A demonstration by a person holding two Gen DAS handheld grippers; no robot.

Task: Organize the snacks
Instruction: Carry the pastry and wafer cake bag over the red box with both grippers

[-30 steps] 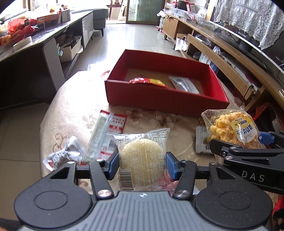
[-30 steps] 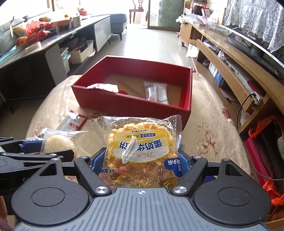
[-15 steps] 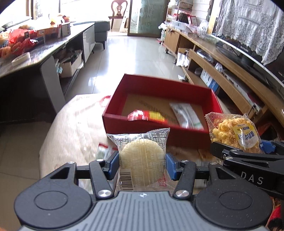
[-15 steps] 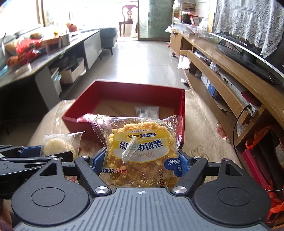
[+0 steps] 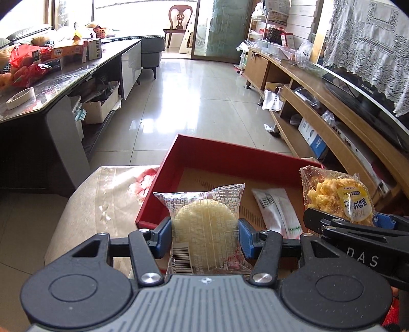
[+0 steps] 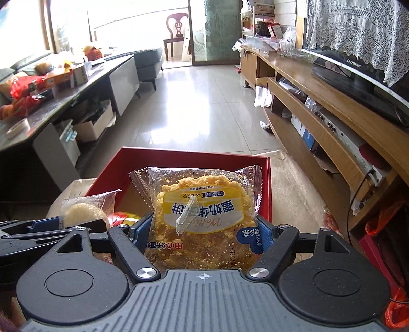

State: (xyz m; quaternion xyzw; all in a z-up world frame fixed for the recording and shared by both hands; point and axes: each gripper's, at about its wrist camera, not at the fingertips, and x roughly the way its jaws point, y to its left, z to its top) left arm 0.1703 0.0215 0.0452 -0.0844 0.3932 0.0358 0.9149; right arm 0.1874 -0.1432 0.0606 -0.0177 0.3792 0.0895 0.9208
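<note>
Glossy pale floor tiles run back to a glass door and one wooden chair, with a long dark counter on one side and a wooden media unit under a lace-draped television on the other. Nearest the cameras, a beige patterned cloth covers the surface where one red tray with a brown cardboard floor sits.

Two grippers are in view, each clamped on one wrapped snack. The left gripper has its blue pads pressed narrowly against both sides of a clear packet holding a single pale round wafer cake; a barcode shows at the packet's lower left, and the rest of its printing is too fine to read. It hangs over the near wall of the tray. The right gripper stands wider, its pads gripping one crumbly yellow cake packet held above the tray's interior. Seen upside down, its yellow label carries large Chinese characters and a cursive word I cannot make out; a scrap of clear tape sticks to the front. From the left wrist view, the side of the right gripper bears the letters "DAS".

Inside the tray lies one white sachet with a barcode, and in the right wrist view a sliver of one red-and-yellow wrapper.
</note>
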